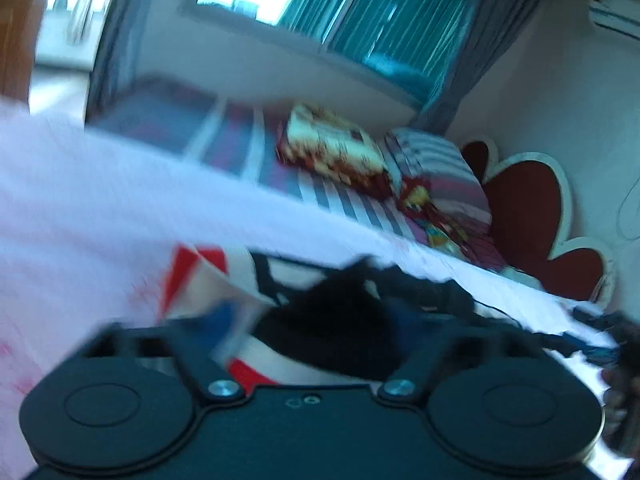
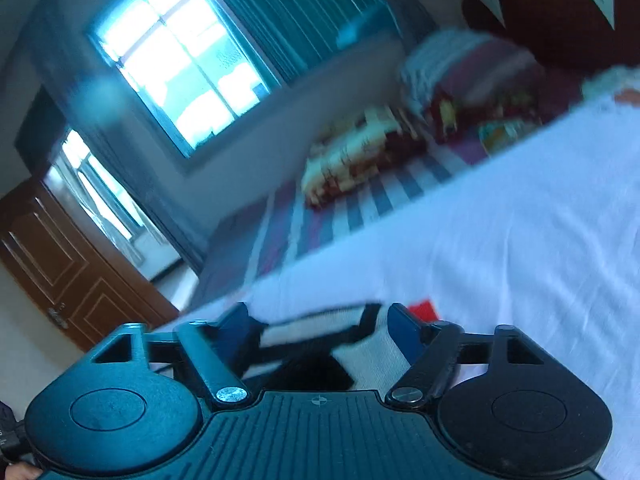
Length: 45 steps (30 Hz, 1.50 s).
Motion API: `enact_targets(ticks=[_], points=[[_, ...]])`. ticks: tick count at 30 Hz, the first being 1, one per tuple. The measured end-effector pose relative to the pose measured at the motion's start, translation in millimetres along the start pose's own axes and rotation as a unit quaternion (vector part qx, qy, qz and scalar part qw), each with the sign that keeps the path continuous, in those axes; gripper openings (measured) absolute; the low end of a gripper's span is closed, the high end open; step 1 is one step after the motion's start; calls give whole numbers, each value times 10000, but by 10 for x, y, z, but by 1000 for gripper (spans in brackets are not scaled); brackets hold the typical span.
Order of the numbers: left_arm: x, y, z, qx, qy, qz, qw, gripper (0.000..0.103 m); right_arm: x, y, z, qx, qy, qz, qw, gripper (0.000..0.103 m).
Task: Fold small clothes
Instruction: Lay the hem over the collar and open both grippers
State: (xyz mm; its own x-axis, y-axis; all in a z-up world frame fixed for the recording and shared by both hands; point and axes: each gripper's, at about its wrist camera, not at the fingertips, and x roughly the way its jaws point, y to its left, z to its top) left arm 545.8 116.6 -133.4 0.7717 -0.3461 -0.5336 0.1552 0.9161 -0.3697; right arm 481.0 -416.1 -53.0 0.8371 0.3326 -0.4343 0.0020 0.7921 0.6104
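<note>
Both views are smearing with motion blur, so fine detail is lost. In the left wrist view, the left gripper [image 1: 320, 320] is reaching over a small garment [image 1: 208, 276], white with red and blue patches and a black part, lying bunched on a white sheet [image 1: 100, 216] spread over the bed; its fingertips are hiding in the blur and the dark cloth, so I cannot tell whether it is released or clenched. This view alone is showing more dark clothes [image 1: 588, 340] trailing off to the right on the sheet, and a wall air conditioner [image 1: 616, 16] at far right.

In the right wrist view, the right gripper [image 2: 320, 324] is standing released, its blue fingers [image 2: 404, 328] spread wide with the garment [image 2: 320, 336] lying between them, a black strap and a red corner showing; whether they are touching the cloth is unclear. Only this view is showing a brown door [image 2: 68, 264] at far left.

Both are showing the striped bedcover [image 2: 344, 216], a patterned pillow [image 1: 332, 148], the red headboard [image 1: 528, 212] and a window with teal curtains [image 2: 304, 16].
</note>
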Motion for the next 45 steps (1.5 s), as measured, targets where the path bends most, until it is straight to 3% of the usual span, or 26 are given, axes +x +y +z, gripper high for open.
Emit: enact_targets(ticks=[1, 2, 3, 4, 7, 10, 12, 14, 15, 16, 17, 21, 24, 29, 31, 32, 33, 34, 35, 36, 41, 43, 45], points=[[4, -20, 2, 186, 80, -11, 9998, 76, -1, 7, -4, -125, 81, -49, 9999, 75], [38, -41, 15, 364, 201, 40, 9991, 59, 9, 27, -19, -304, 168, -78, 9994, 72], [66, -70, 23, 562, 308, 84, 9979, 55, 17, 54, -46, -488, 236, -50, 9985, 68], [104, -96, 31, 720, 414, 102, 9965, 54, 50, 77, -68, -635, 355, -45, 9973, 60], [237, -149, 38, 984, 768, 213, 9919, 53, 162, 148, -177, -929, 515, -160, 9942, 60], [286, -201, 13, 1254, 835, 346, 9880, 53, 324, 184, -296, -1074, 732, -234, 9912, 60], [309, -212, -6, 1323, 854, 461, 9864, 44, 447, 230, -388, -1296, 923, -443, 9863, 59], [300, -219, -3, 1320, 815, 526, 9865, 36, 526, 302, -480, -1656, 1019, -703, 9784, 41], [298, -219, 5, 1276, 775, 508, 9875, 24, 542, 352, -519, -1830, 998, -780, 9749, 37], [276, -228, 1, 1250, 697, 473, 9886, 19, 544, 398, -557, -1972, 974, -804, 9722, 18], [241, -234, -5, 1241, 584, 431, 9896, 6, 555, 433, -593, -2084, 958, -770, 9703, 5], [178, -290, 3, 1307, 151, 546, 9898, 5, 482, 500, -616, -2230, 488, -886, 9696, 3], [103, -282, 94, 1163, -206, 620, 9911, 5, 426, 500, -563, -2161, 135, -969, 9715, 3], [427, -227, 54, 1132, 377, 913, 9887, 5, 733, 327, -627, -2009, 688, -1397, 9672, 3], [424, -223, 67, 1083, 337, 941, 9891, 7, 757, 343, -606, -1989, 743, -1413, 9669, 4], [409, -241, 88, 1114, 353, 984, 9883, 14, 735, 367, -564, -2011, 759, -1439, 9660, 4], [365, -272, 108, 1143, 308, 1112, 9867, 34, 688, 418, -541, -2073, 707, -1486, 9643, 4], [284, -336, 116, 1234, 161, 1279, 9840, 48, 607, 495, -532, -2196, 561, -1478, 9627, 10], [206, -425, 109, 1401, -63, 1331, 9811, 70, 527, 584, -539, -2342, 400, -1334, 9622, 26], [155, -555, 92, 1591, -228, 1205, 9796, 75, 512, 670, -567, -2443, 390, -1086, 9628, 31], [451, -1315, -125, 2147, 424, 539, 9743, 70, 937, 1206, -901, -2735, 1148, -411, 9541, 32], [589, -1419, -215, 2195, 652, 526, 9720, 70, 1063, 1328, -1044, -2934, 1318, -432, 9459, 32], [631, -1294, -221, 2005, 710, 568, 9755, 75, 1079, 1277, -1071, -3037, 1343, -545, 9417, 32]])
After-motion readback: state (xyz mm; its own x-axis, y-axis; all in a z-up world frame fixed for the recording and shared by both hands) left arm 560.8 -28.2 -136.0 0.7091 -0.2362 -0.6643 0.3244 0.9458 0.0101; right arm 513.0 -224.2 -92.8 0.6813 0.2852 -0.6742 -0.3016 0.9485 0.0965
